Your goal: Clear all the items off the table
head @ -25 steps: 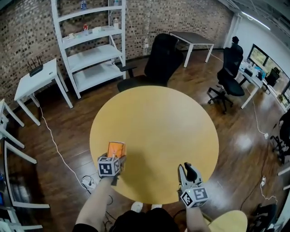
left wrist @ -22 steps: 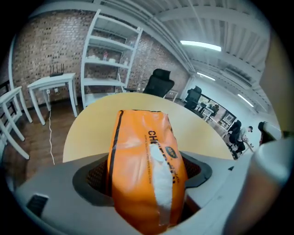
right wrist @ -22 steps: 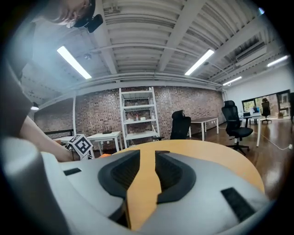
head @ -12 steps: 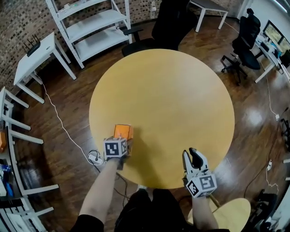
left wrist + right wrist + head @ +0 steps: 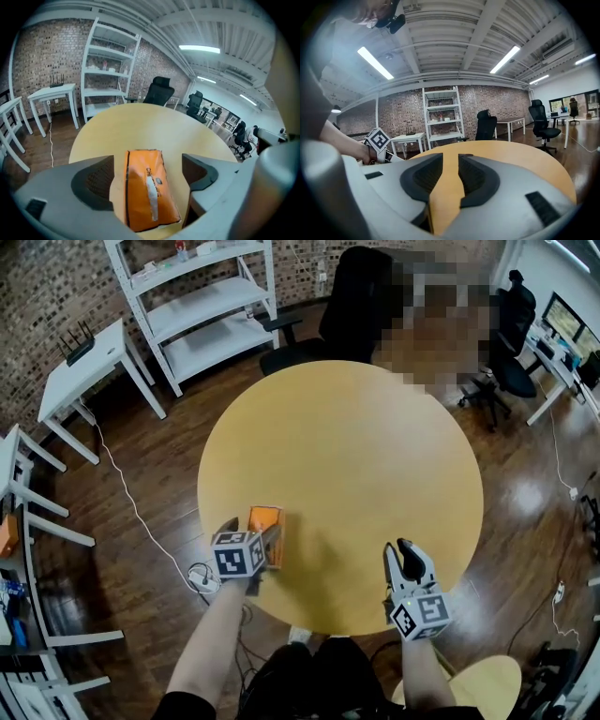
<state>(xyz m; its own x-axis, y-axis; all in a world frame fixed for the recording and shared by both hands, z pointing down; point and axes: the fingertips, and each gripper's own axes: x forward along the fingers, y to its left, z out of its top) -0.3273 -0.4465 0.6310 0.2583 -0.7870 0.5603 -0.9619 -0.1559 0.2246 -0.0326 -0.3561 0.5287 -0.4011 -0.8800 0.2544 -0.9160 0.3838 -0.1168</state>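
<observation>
Left hand-held gripper [image 5: 147, 161] just opened, orange packet [image 5: 265, 519] loose by table [image 5: 220, 491] edge

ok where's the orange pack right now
Head view: the orange pack lies flat on the table near its left front edge, between the left gripper's jaws, which have just been opening and stand clear of it.

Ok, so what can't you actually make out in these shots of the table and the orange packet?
- Print on the orange packet: left gripper view, small, foreshortened and crossed by a pale streak; unreadable.
- Items on the white shelf: head view, too small to identify.
- Area past the far edge of the table: head view, covered by a mosaic patch laid over the picture.
</observation>
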